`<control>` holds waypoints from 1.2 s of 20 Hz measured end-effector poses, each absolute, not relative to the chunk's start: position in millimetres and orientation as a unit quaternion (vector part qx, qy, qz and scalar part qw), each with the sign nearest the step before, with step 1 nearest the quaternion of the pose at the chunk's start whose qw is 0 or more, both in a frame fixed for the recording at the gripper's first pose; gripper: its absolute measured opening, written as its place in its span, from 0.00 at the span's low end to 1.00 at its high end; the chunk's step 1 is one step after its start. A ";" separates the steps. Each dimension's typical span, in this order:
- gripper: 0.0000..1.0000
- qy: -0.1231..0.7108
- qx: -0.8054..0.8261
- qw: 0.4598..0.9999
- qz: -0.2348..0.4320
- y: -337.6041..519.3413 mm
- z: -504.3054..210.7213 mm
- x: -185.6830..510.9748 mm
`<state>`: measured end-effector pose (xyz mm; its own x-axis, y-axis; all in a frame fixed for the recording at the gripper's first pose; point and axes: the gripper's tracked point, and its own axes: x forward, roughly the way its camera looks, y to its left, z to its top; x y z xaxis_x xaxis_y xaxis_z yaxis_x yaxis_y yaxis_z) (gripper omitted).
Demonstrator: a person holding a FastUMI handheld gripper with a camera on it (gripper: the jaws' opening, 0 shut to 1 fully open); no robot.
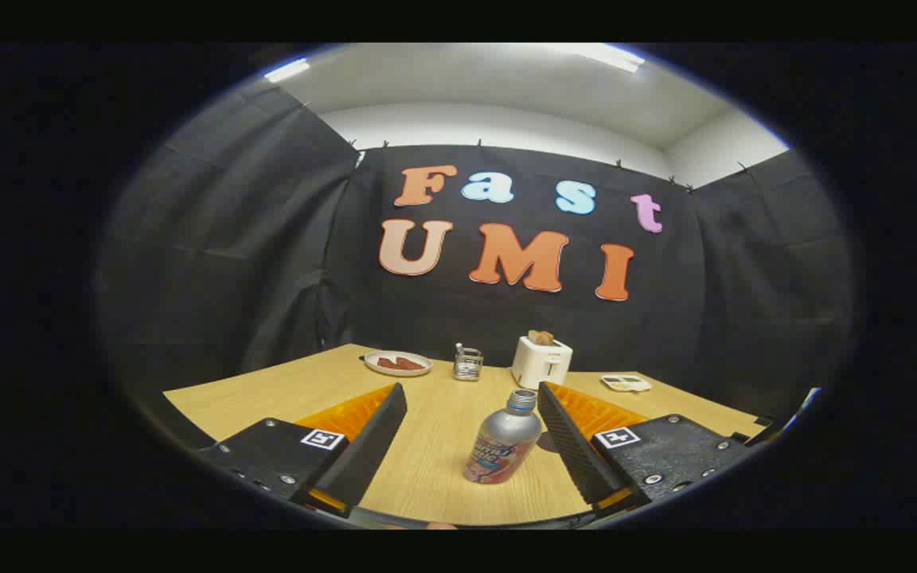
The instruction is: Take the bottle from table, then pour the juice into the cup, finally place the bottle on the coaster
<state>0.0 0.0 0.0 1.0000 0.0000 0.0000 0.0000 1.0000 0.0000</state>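
Showing the gripper [470, 430] with its fingers spread wide and holding nothing. The bottle [504, 447] stands between them on the desk [435, 454], close to the finger at 3 o'clock; contact cannot be told. It is silver, with a printed label low on its body. Beyond the fingers, toward 12 o'clock, a small wire holder [468, 364] and a white toaster [541, 360] with toast in its slot. At 11 o'clock, a plate [398, 364] bearing brown food; at 1 o'clock, a small tray [626, 383].
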 end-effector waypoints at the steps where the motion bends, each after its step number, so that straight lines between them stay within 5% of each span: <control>1: 0.98 -0.003 0.000 1.000 0.001 0.8 -1.3 -1.5; 24: 0.98 0.011 0.032 0.999 0.006 -1.0 -9.9 -0.9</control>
